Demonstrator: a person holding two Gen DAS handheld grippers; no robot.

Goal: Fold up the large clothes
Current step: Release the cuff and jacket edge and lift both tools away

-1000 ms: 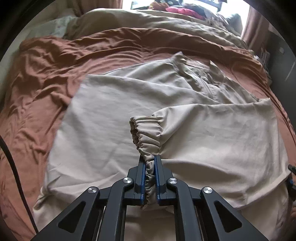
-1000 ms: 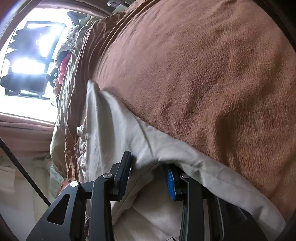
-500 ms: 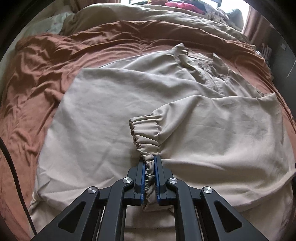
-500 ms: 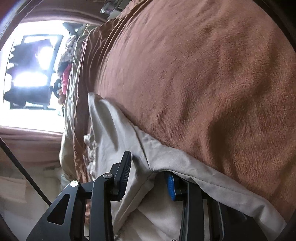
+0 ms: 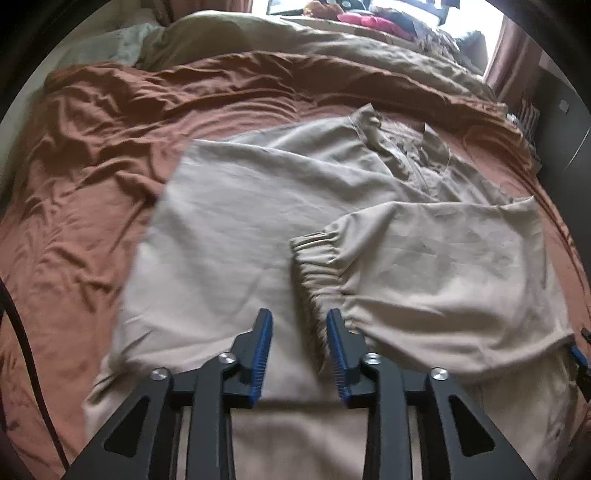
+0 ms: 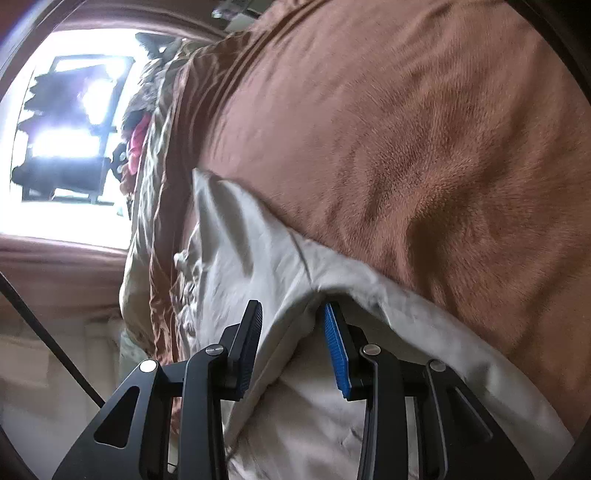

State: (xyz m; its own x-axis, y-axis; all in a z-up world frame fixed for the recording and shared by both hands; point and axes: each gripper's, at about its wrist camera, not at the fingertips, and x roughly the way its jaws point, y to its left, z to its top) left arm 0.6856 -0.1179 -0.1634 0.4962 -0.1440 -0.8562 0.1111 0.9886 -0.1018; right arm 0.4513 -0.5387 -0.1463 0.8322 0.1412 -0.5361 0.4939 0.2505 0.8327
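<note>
A beige jacket (image 5: 240,221) lies spread on the brown bedspread (image 5: 92,166), collar at the far side. One sleeve is folded across its body, and the elastic cuff (image 5: 314,258) lies just ahead of my left gripper (image 5: 298,317). That gripper's jaws are opening; the cuff's end lies loose against the right pad and is not pinched. In the right wrist view my right gripper (image 6: 292,308) stands open at the jacket's hem (image 6: 251,251). A fold of cloth runs between its fingers and over the right fingertip, but the blue pad face is bare.
An olive duvet (image 5: 295,44) and a pile of coloured clothes (image 5: 369,18) lie at the far side of the bed, under a bright window (image 6: 66,110). Dark furniture (image 5: 565,122) stands at the right. A black cable (image 5: 22,339) hangs at the left.
My left gripper has let go of the sleeve cuff, its jaws have spread, and it has drawn back a little. The cuff now rests on the jacket. The right gripper has barely moved.
</note>
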